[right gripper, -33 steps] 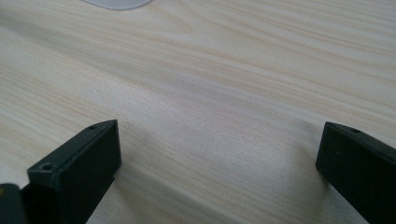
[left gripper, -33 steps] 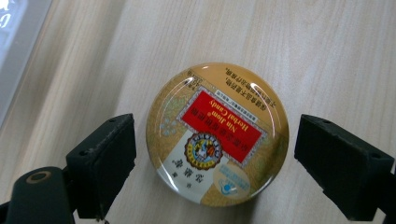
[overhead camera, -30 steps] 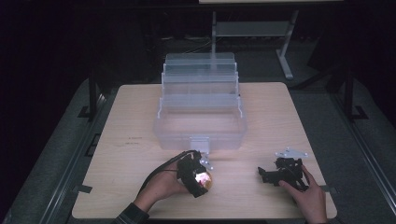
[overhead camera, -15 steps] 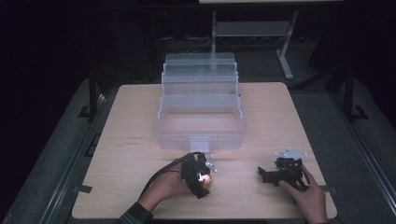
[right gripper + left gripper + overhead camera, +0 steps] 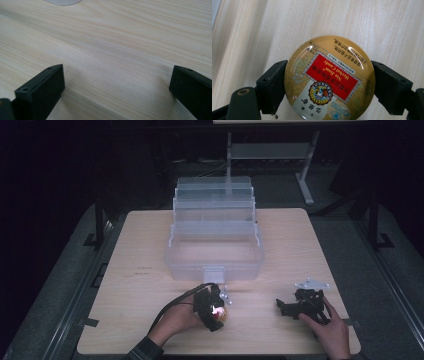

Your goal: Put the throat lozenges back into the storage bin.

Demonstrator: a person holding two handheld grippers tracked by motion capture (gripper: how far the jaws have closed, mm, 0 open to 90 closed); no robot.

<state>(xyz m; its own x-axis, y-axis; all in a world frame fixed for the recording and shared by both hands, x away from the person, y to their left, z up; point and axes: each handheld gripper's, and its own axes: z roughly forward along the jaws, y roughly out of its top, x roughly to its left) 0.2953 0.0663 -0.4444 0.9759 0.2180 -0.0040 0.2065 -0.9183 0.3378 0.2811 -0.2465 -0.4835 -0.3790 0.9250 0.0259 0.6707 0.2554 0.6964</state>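
Observation:
A round gold candy tin (image 5: 329, 78) with a red "Nin Jiom Herbal Candy" label sits between the two black jaws of my left gripper (image 5: 329, 87), which is shut on its sides. From above, that left gripper (image 5: 214, 309) and the tin (image 5: 220, 313) are near the table's front, just in front of the clear plastic tiered box (image 5: 215, 237). My right gripper (image 5: 283, 306) rests low over the table at the front right, held by a hand. In its own view the right gripper (image 5: 117, 92) stands open over bare wood.
The clear tiered box stands open at the table's middle, its latch (image 5: 212, 272) facing me. The wooden table (image 5: 140, 270) has bare wood left and right of the box. A metal stand (image 5: 270, 152) is on the dark floor behind.
My left gripper with the tin has shifted slightly right and toward the front edge. The right gripper has stayed in place.

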